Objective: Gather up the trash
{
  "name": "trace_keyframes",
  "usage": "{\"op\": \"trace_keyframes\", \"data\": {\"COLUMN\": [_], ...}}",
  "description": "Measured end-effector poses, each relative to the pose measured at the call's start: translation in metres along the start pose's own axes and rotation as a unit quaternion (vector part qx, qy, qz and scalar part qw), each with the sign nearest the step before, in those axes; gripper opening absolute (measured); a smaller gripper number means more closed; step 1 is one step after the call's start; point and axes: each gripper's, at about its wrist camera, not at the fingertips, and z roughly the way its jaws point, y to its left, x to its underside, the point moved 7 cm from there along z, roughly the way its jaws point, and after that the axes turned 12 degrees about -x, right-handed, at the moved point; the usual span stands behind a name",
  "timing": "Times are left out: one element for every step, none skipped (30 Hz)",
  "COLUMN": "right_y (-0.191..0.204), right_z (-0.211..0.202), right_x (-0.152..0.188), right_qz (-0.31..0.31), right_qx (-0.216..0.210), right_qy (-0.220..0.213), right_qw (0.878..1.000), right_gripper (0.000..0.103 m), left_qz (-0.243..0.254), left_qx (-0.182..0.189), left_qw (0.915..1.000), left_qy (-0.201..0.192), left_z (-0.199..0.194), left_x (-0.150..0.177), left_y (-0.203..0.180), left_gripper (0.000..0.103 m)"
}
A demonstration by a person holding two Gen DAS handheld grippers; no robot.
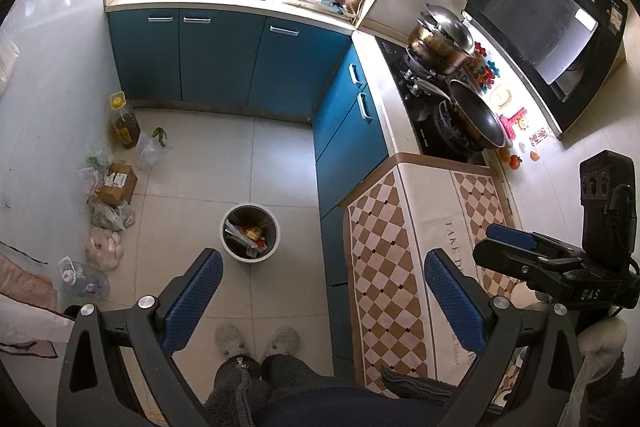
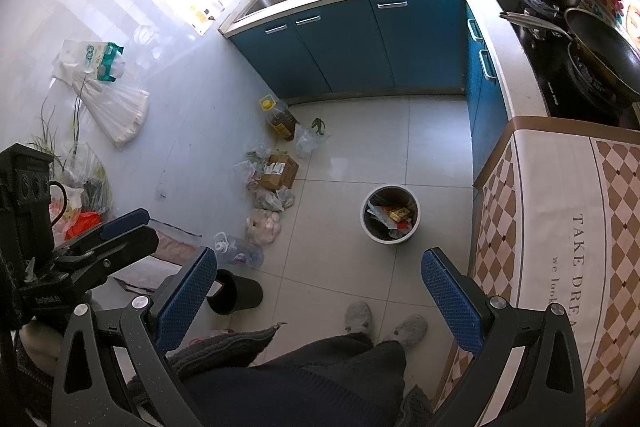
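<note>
A round white bin (image 1: 250,233) with wrappers and paper inside stands on the tiled floor; it also shows in the right wrist view (image 2: 391,214). My left gripper (image 1: 322,285) is open and empty, held high above the floor just this side of the bin. My right gripper (image 2: 320,283) is open and empty, also high, with the bin ahead and slightly right. Each gripper shows in the other's view: the right one (image 1: 516,243) and the left one (image 2: 120,227). Trash lies along the left wall: a crushed clear bottle (image 1: 82,277), plastic bags (image 1: 108,217) and a cardboard box (image 1: 117,184).
Blue cabinets (image 1: 224,59) with a sink run along the back. A stove with pans (image 1: 460,95) and a checked-cloth counter (image 1: 404,247) stand right. An oil bottle (image 1: 124,121) stands by the wall. A black cup (image 2: 236,291) lies on the floor. The person's slippered feet (image 1: 256,337) are below.
</note>
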Motion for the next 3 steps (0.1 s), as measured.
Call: {"op": "trace_keyframes", "data": {"right_y": [0.0002, -0.0001, 0.0001], "right_z": [0.0002, 0.0001, 0.0001], "right_x": [0.0001, 0.0001, 0.0001], "right_qz": [0.000, 0.000, 0.001], "right_qx": [0.000, 0.000, 0.000], "right_qy": [0.000, 0.000, 0.000], "right_qw": [1.000, 1.000, 1.000], "right_gripper": [0.103, 0.103, 0.103], "left_qz": [-0.001, -0.001, -0.001], "left_qx": [-0.002, -0.001, 0.000], "left_qw": [1.0000, 1.0000, 1.0000], "left_qy": [-0.002, -0.004, -0.004], "left_z": [-0.0004, -0.0008, -0.0017], "left_x": [-0.0016, -0.0038, -0.0052], "left_y": [-0.0024, -0.0013, 0.0025], "left_gripper": [0.103, 0.103, 0.103]}}
